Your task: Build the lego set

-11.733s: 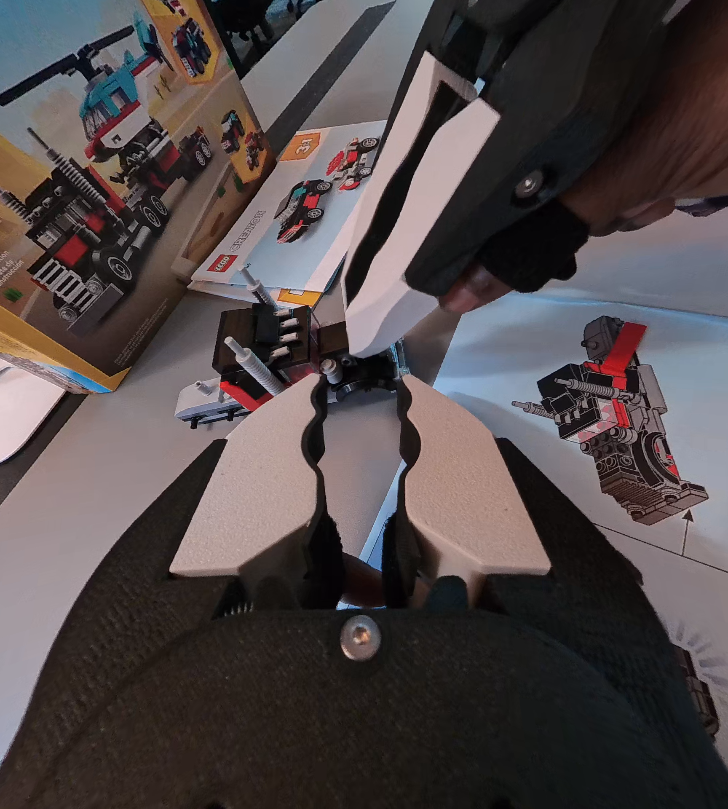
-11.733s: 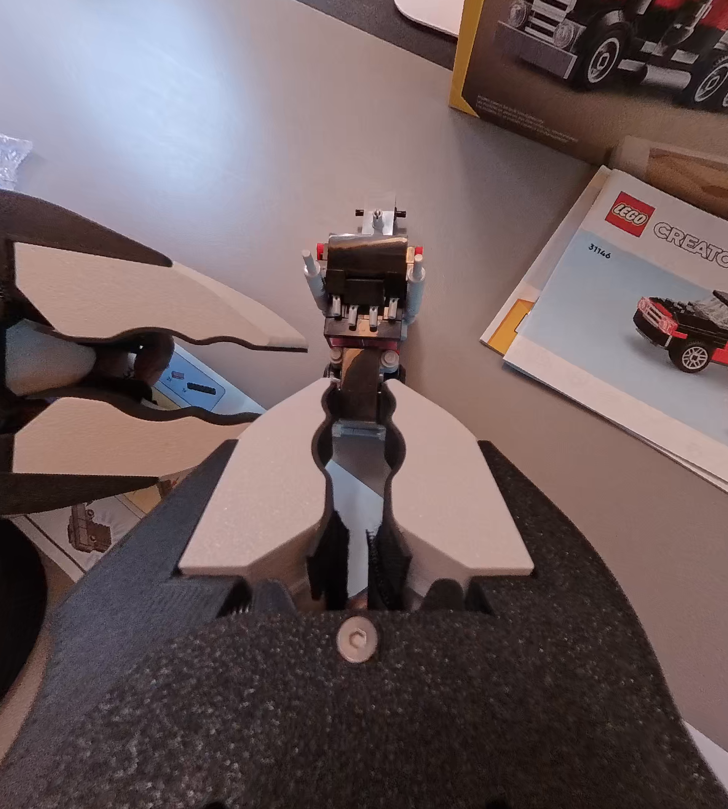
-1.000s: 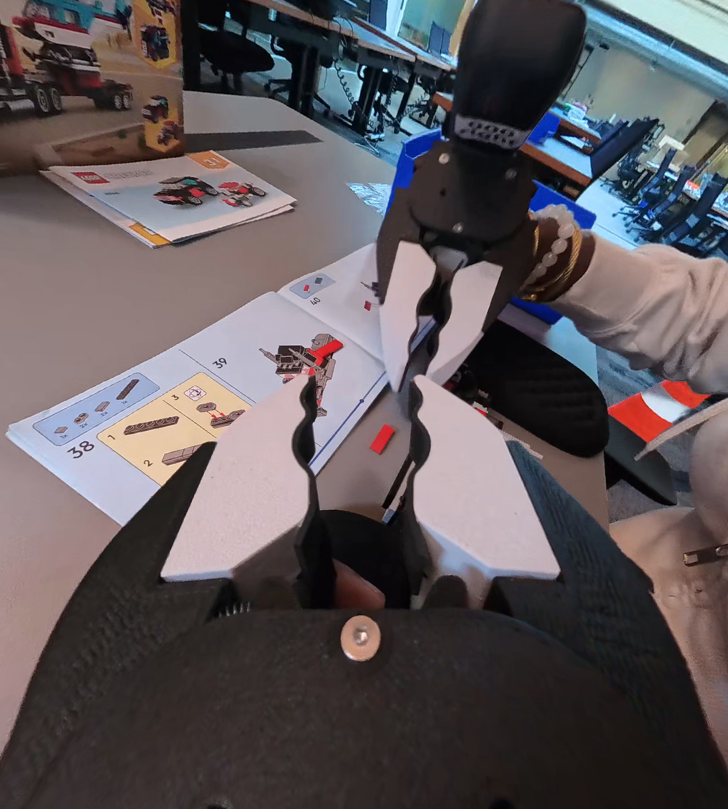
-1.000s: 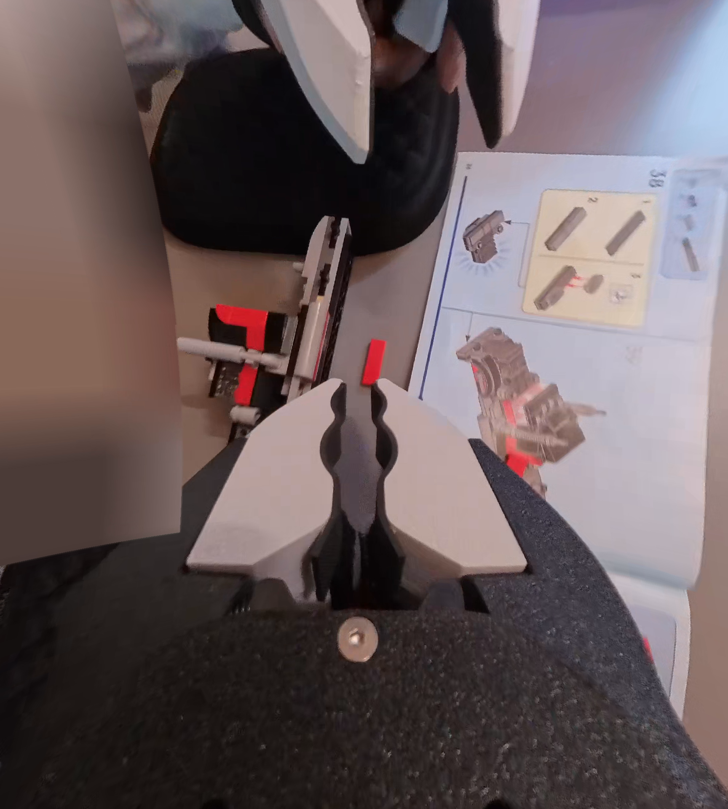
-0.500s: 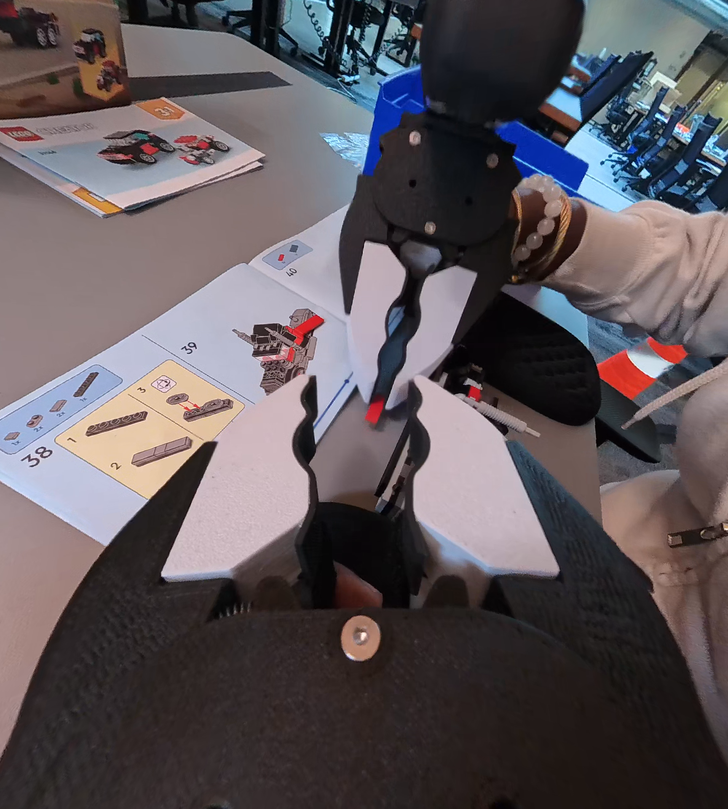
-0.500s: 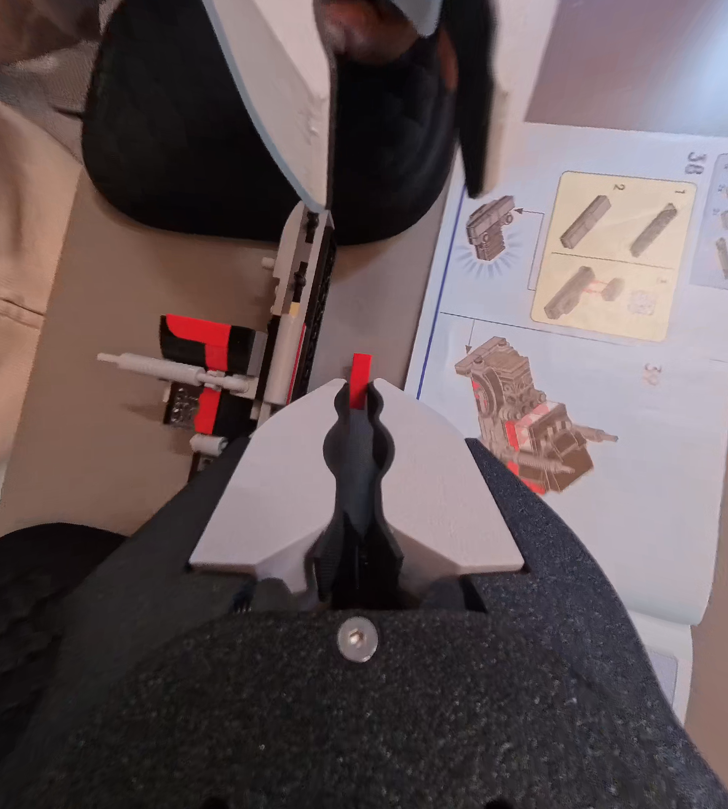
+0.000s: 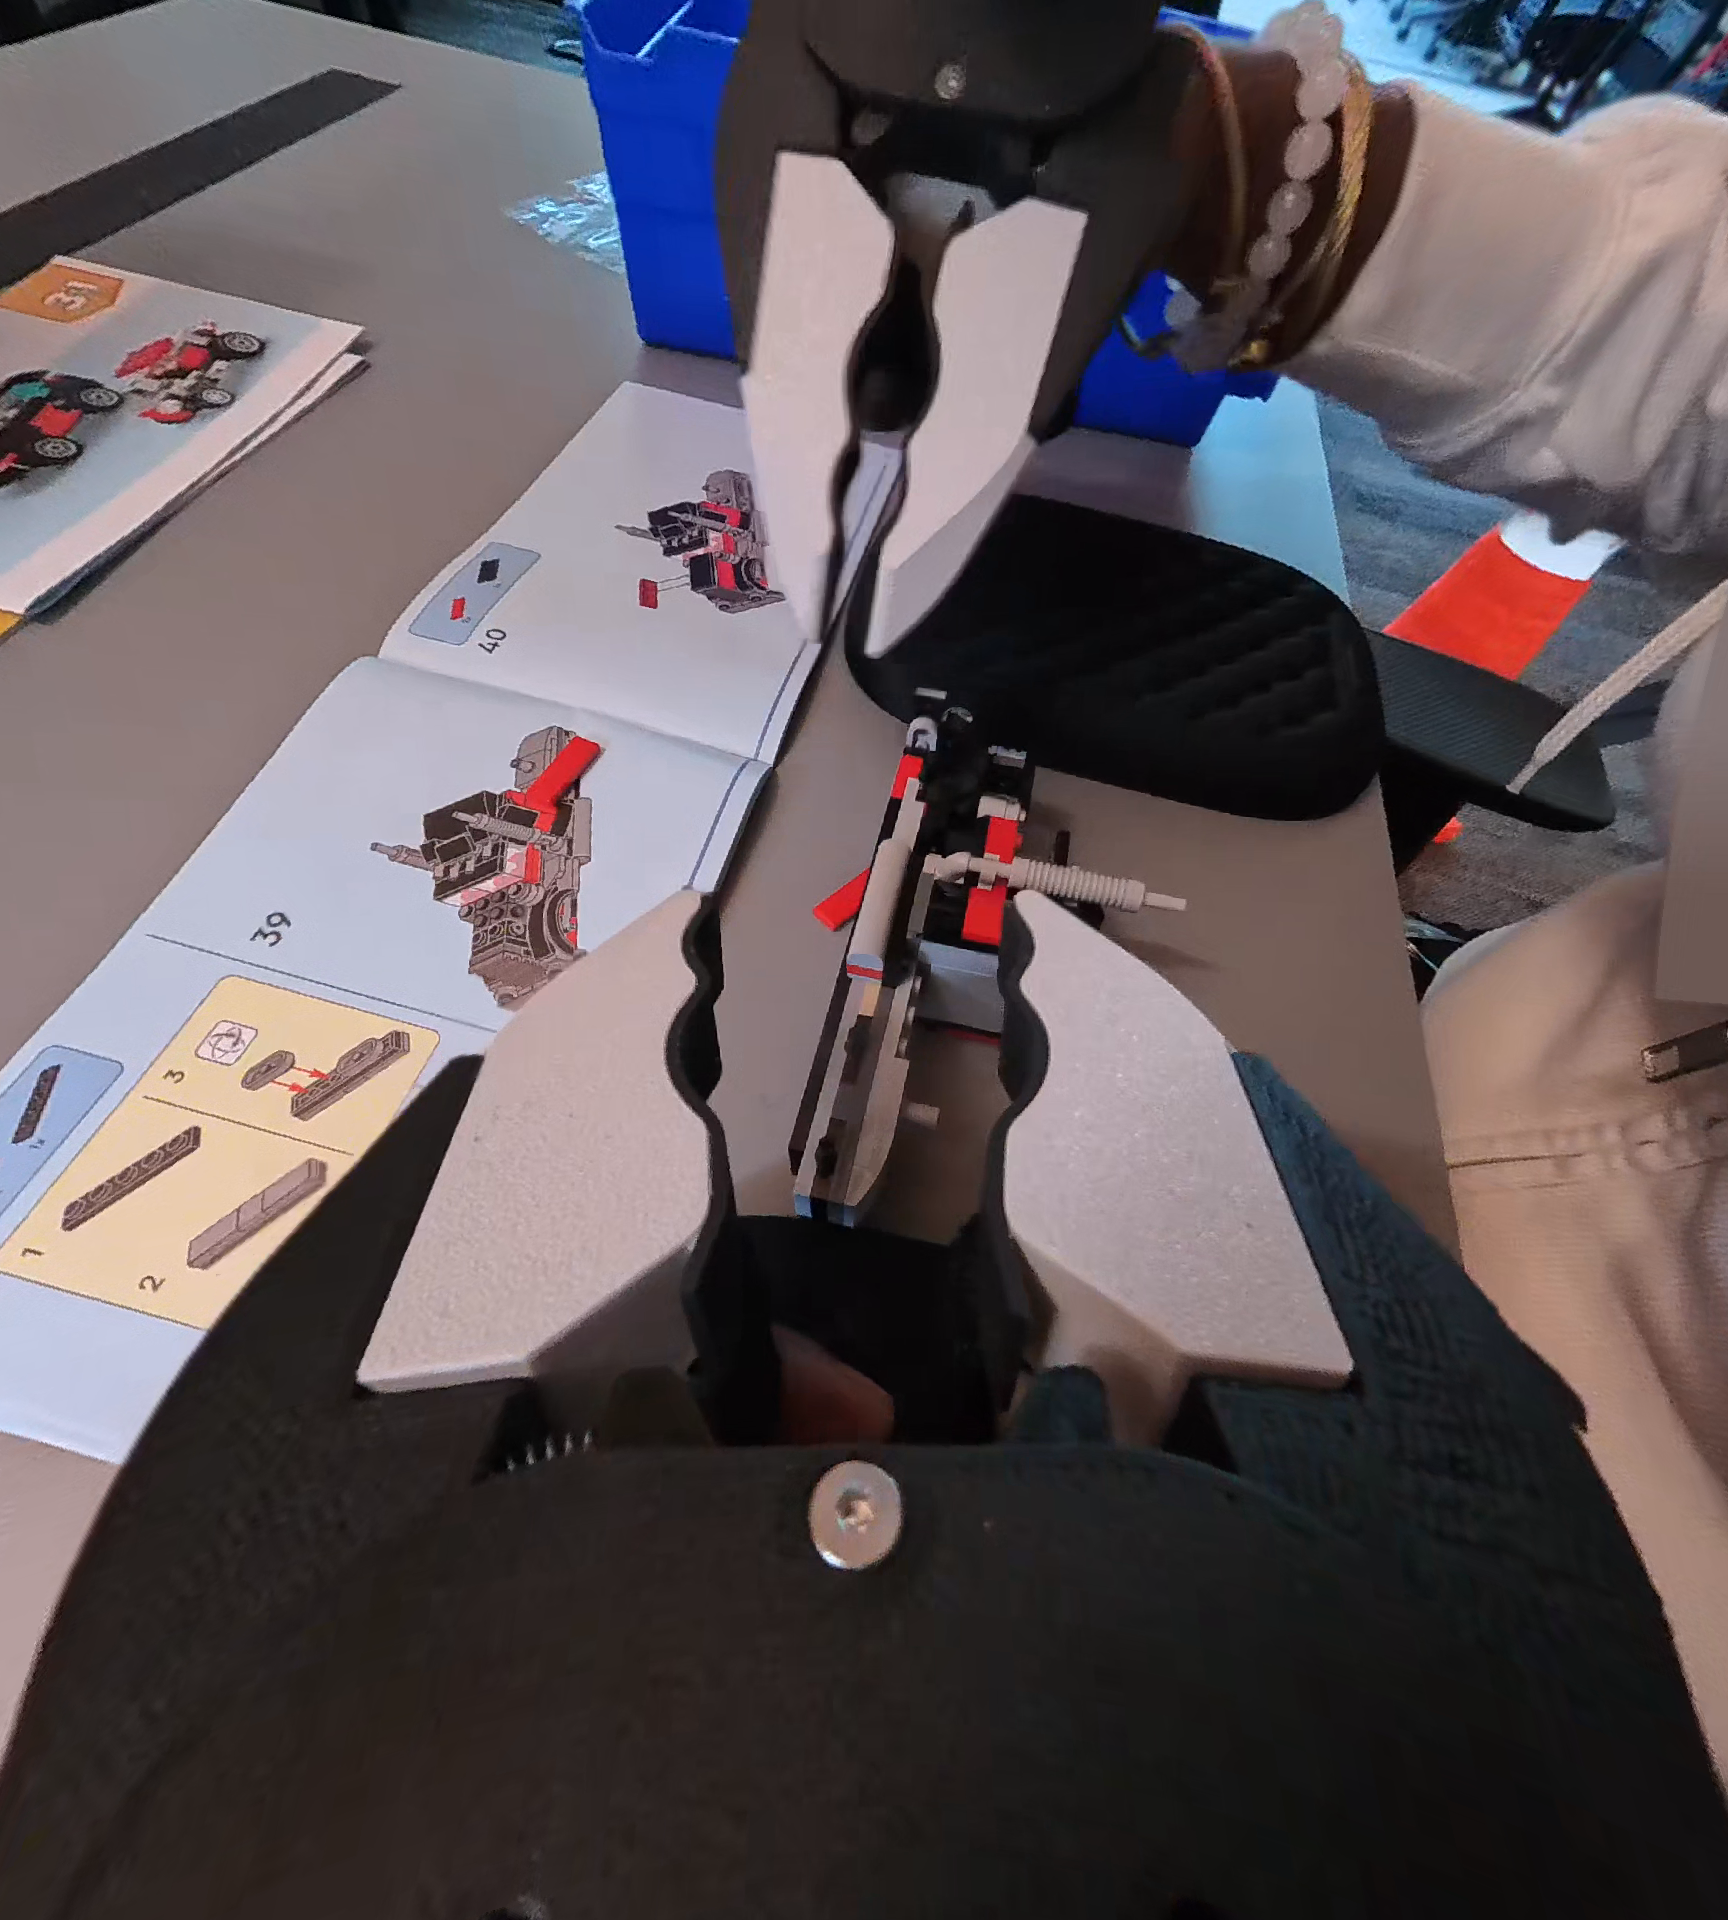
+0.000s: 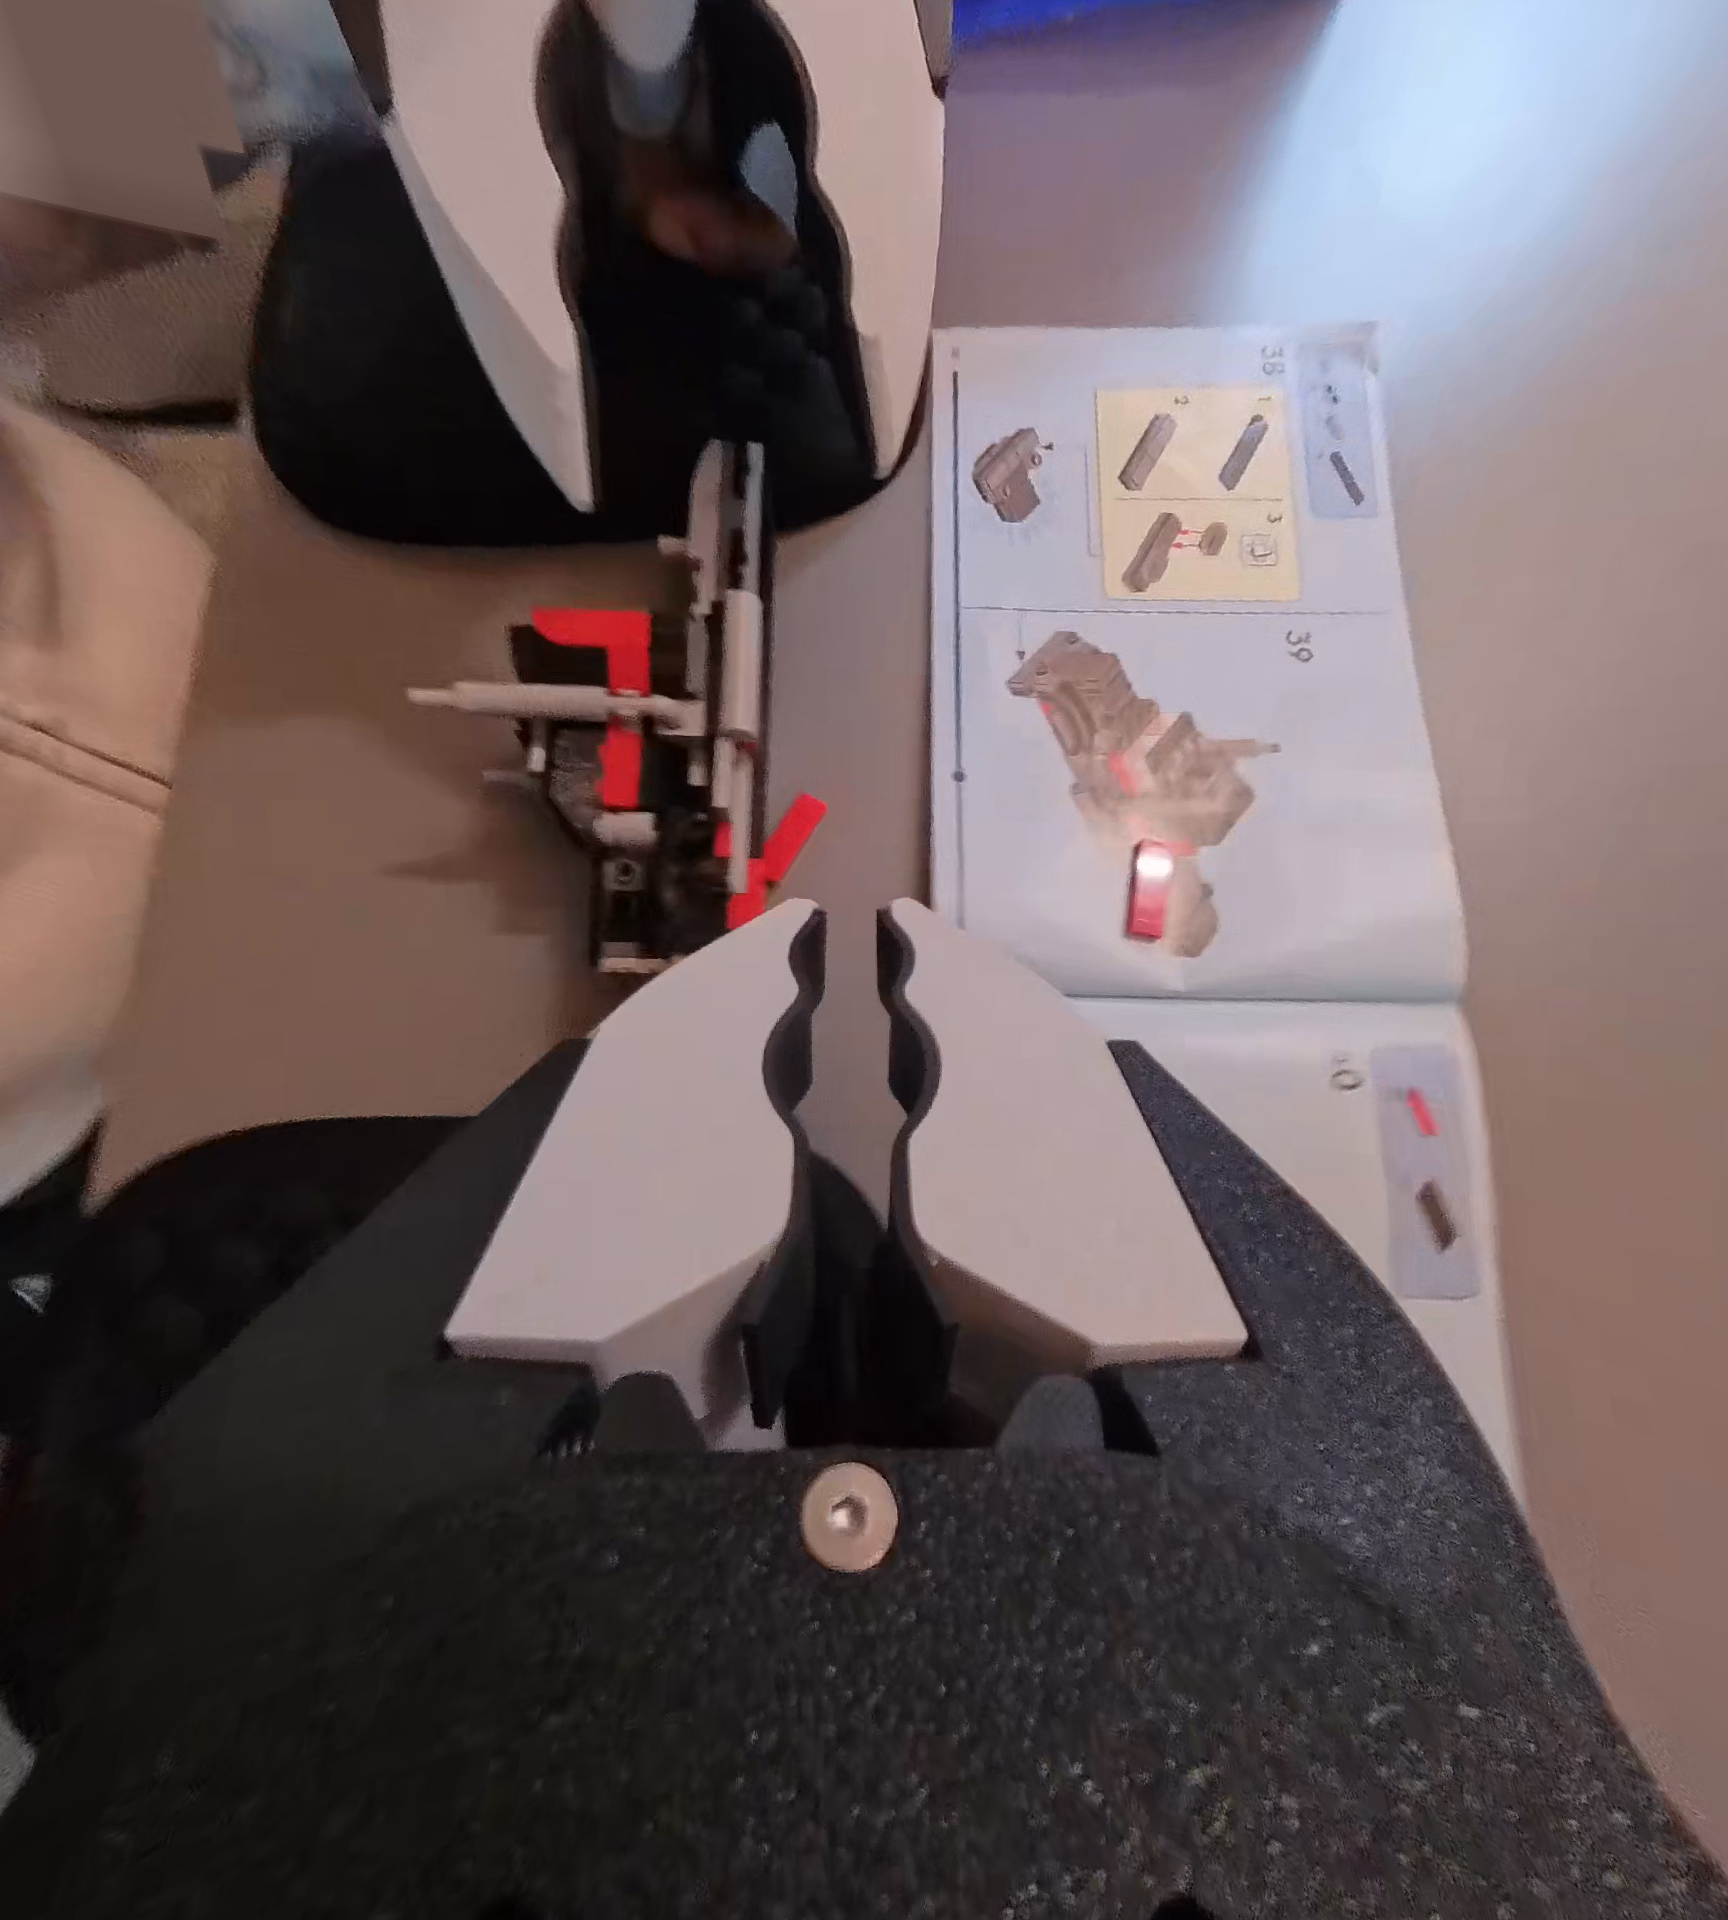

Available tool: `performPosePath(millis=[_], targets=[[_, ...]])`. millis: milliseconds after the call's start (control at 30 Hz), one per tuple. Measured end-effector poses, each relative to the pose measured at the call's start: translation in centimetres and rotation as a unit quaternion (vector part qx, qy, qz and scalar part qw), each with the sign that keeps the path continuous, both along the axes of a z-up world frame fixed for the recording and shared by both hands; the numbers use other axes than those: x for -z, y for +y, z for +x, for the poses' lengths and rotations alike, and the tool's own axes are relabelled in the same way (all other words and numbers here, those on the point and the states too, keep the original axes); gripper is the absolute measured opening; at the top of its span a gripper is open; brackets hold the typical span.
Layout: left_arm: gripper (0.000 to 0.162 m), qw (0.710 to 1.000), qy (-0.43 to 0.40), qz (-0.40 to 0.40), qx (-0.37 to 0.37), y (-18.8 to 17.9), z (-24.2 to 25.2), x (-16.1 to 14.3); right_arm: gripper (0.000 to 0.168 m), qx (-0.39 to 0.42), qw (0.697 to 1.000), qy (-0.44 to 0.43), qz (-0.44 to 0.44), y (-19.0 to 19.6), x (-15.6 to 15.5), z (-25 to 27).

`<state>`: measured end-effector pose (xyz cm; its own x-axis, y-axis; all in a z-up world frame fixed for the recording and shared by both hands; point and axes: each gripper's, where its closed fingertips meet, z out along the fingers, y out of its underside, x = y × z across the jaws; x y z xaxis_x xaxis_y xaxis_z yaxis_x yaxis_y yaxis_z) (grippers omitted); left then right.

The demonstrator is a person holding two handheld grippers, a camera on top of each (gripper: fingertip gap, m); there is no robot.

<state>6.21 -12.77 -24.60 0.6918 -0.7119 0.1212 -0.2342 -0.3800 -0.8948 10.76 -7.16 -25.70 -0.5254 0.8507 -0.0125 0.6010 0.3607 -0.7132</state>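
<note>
Between the parted, empty fingers of the left gripper (image 7: 860, 914) lies the black, grey and red lego model (image 7: 901, 935) on its side, a loose red tile (image 7: 839, 896) leaning against it. Beyond, the right gripper (image 7: 844, 634) hovers slightly open, empty. Open instruction booklet (image 7: 340, 894) left; table edge (image 7: 1400, 935) right.

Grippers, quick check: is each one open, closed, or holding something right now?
Left gripper: open, empty, astride the lego model without clamping it.
Right gripper: slightly open, empty; the small red piece leans on the model.
</note>
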Motion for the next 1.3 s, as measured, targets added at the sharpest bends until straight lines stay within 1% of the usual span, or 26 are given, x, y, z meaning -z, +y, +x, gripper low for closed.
performPosePath(millis=[33,100,167,233,333,500,633,733,800,900,1033,1100,1167,1300], targets=[[0.051,1.0,-0.002,-0.001,-0.003,0.0,-0.1,0.1,0.012,-0.006,1.0,-0.014,0.02,0.8,0.4,-0.5],[0.051,1.0,-0.004,0.0,-0.012,0.0,-0.2,0.2,0.016,0.012,0.997,-0.053,0.051,2.9,1.3,-1.8],[0.05,1.0,-0.008,0.002,-0.022,0.2,-0.4,0.2,0.021,0.028,0.996,-0.074,0.049,4.1,1.9,-3.0],[0.049,1.0,-0.017,-0.003,-0.025,0.3,-0.5,0.2,0.018,0.042,0.993,-0.092,0.058,4.9,2.7,-4.0],[0.049,0.999,-0.035,-0.012,-0.025,0.4,-0.7,0.1,0.017,0.036,0.99,-0.115,0.07,5.4,3.7,-4.6],[0.049,0.998,-0.053,-0.023,-0.022,0.4,-0.7,0.1,0.014,0.033,0.987,-0.143,0.059,5.5,4.5,-4.7],[0.049,0.997,-0.062,-0.038,-0.021,0.5,-0.8,0.2,0.008,0.032,0.986,-0.146,0.073,5.4,5.2,-4.9],[0.049,0.997,-0.06,-0.043,-0.018,0.5,-0.7,0.4,0.008,0.032,0.988,-0.136,0.072,5.3,5.0,-4.9],[0.049,0.997,-0.058,-0.04,-0.017,0.4,-0.6,0.4,0.008,0.033,0.989,-0.128,0.063,5.0,4.5,-4.6],[0.052,0.998,-0.052,-0.03,-0.005,0.1,-0.4,0.2,0.008,0.037,0.991,-0.116,0.049,4.0,2.7,-3.1],[0.06,0.999,-0.026,-0.013,0.024,-0.6,0.4,0.3,0.008,0.033,0.995,-0.096,0.022,0.9,-0.4,0.1],[0.064,0.999,-0.005,-0.009,0.037,-0.9,0.8,0.6,0.008,0.032,0.995,-0.089,0.01,-0.9,-1.4,1.4],[0.067,0.999,0.018,-0.007,0.046,-1.0,1.1,1.0,0.008,0.028,0.995,-0.096,0.011,-2.5,-1.3,2.5],[0.071,0.996,0.063,-0.004,0.06,-1.3,1.6,2.0,0.008,0.021,0.992,-0.107,0.066,-3.9,0.4,2.9]])
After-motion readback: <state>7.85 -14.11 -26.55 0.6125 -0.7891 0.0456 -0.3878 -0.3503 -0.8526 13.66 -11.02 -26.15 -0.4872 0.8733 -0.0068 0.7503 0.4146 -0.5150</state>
